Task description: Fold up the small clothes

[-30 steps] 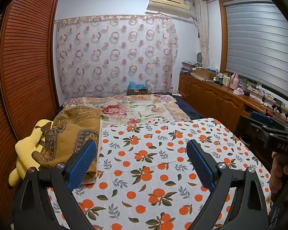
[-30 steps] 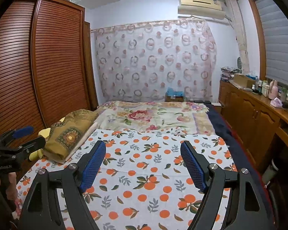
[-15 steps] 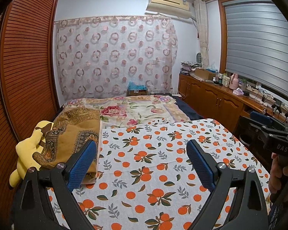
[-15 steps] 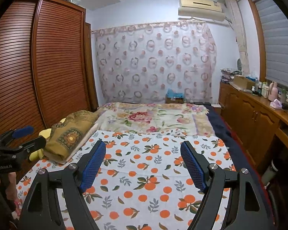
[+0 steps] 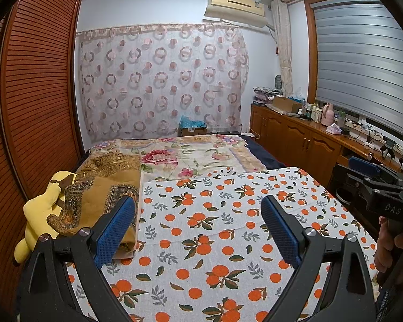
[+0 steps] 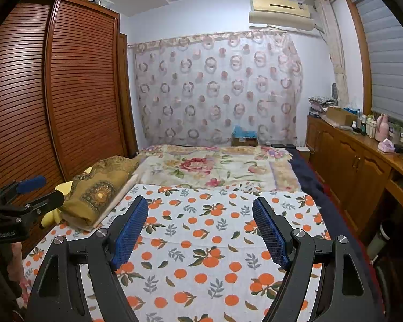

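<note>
From the left wrist view my left gripper (image 5: 198, 228) stands wide and empty at lower centre, over the orange-print sheet (image 5: 215, 214). No small garment shows here; the folded brown cloth (image 5: 104, 187) at left may be a blanket, I can't be sure. From the right wrist view my right gripper (image 6: 200, 230) is equally wide, gripping nothing. I judge folding not begun; clothes must be fetched first. Nothing differs from a second ago

Both the left gripper (image 5: 197, 229) and the right gripper (image 6: 200, 230) hover side by side, jaws spread wide and empty.
</note>
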A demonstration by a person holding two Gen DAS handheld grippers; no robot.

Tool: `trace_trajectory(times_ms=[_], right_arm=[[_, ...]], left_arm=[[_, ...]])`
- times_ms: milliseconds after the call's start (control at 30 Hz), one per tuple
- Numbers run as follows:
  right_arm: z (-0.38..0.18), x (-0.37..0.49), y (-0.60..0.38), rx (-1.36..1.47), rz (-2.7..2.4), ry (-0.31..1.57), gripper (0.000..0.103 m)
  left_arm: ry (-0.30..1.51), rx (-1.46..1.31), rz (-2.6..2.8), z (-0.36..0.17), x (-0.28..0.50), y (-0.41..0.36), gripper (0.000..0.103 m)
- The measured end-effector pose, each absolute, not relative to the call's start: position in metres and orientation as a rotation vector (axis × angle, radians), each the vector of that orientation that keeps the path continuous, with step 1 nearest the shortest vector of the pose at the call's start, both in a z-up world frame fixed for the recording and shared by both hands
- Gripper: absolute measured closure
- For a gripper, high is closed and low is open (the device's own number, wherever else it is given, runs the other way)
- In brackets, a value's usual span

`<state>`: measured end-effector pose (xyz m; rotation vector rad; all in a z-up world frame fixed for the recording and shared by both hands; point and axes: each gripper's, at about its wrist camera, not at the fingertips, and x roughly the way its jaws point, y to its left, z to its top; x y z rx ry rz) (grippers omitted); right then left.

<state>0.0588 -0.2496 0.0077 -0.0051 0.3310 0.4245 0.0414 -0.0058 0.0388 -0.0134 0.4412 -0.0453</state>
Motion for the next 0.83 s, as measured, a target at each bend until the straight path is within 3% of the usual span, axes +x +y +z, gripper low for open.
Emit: trace_trajectory(times_ms=[833], right_arm=[[0.0070, 0.0603, -0.2524, -0.009, 0.430, 0.325, 0.021]], left_arm=[[0.438, -0.014, -0.049, 0.0398, 0.0405, -0.0066, 0.008]])
